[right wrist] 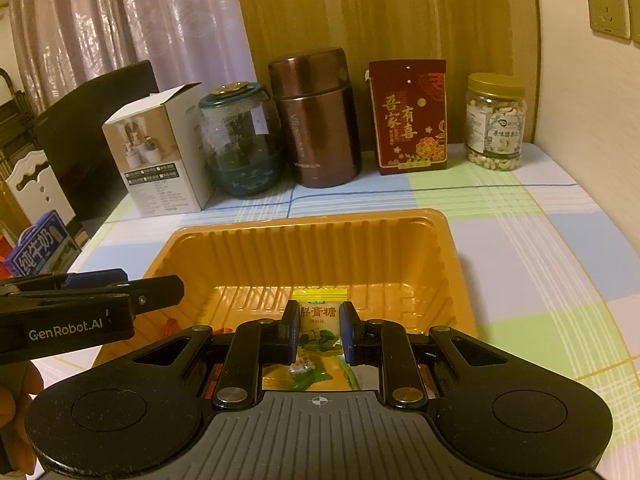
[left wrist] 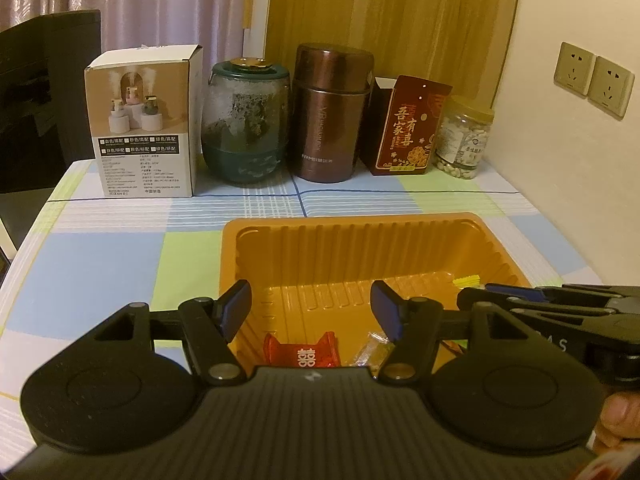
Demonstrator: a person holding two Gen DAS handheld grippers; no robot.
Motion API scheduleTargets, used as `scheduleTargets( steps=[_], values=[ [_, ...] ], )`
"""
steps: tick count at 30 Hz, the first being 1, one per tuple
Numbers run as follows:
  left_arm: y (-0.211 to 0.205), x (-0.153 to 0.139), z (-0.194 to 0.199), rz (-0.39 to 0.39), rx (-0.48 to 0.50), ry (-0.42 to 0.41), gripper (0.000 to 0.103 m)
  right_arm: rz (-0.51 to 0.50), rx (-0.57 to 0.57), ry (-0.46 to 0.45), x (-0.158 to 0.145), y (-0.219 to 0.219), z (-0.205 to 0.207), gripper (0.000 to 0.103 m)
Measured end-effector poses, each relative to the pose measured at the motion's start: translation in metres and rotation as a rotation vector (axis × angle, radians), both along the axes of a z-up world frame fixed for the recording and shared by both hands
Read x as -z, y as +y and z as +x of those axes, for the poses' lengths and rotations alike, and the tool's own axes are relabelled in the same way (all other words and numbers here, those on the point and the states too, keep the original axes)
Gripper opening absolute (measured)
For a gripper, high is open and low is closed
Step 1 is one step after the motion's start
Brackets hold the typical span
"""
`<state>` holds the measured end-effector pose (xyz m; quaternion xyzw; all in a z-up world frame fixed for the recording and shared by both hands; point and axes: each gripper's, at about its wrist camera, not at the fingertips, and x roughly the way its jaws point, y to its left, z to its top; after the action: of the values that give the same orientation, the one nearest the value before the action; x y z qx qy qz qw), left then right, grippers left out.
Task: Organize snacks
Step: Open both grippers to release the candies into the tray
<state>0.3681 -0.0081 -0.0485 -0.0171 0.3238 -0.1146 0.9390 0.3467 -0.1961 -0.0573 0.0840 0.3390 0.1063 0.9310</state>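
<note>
The right hand-held gripper [right wrist: 320, 330] pinches a yellow-green candy packet [right wrist: 319, 328] between its blue pads, holding it over the near part of the orange tray [right wrist: 308, 236]. The left hand-held gripper [left wrist: 310, 310] hangs over the same tray [left wrist: 344, 224] with its fingers spread wide and nothing between them. Below it, at 6 o'clock in the left wrist view, a red candy wrapper [left wrist: 308, 352] and a clear-wrapped sweet [left wrist: 370, 350] lie on the tray floor. The tray sits on a checked worktop [right wrist: 540, 248]. Along the far edge, from 10 to 2 o'clock, stand a white box [right wrist: 160, 152], a green glass jar [right wrist: 238, 144], a brown flask [right wrist: 316, 120], a red carton [right wrist: 410, 118] and a jar of cashews [right wrist: 496, 122].
</note>
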Motion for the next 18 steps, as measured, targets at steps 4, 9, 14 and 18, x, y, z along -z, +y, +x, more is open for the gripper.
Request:
scheduleTargets(
  steps=[4,9,14,18],
  values=[
    [0.0001,-0.0007,-0.0001,-0.003,-0.006,-0.001,0.063,-0.002,-0.002,0.0,0.0007,0.0016,0.0005,0.021],
    [0.0005,-0.0029,-0.0002,-0.006,-0.01,-0.005,0.063,0.003,-0.005,-0.002,0.0014,0.002,0.0005,0.021],
    [0.0007,-0.0028,0.0,-0.004,-0.009,-0.001,0.063,0.008,-0.004,-0.029,0.0005,0.002,-0.0004,0.022],
    [0.0011,-0.0024,0.0001,0.0,-0.015,-0.003,0.066,0.023,0.011,-0.021,0.0025,-0.0016,0.001,0.056]
  ],
)
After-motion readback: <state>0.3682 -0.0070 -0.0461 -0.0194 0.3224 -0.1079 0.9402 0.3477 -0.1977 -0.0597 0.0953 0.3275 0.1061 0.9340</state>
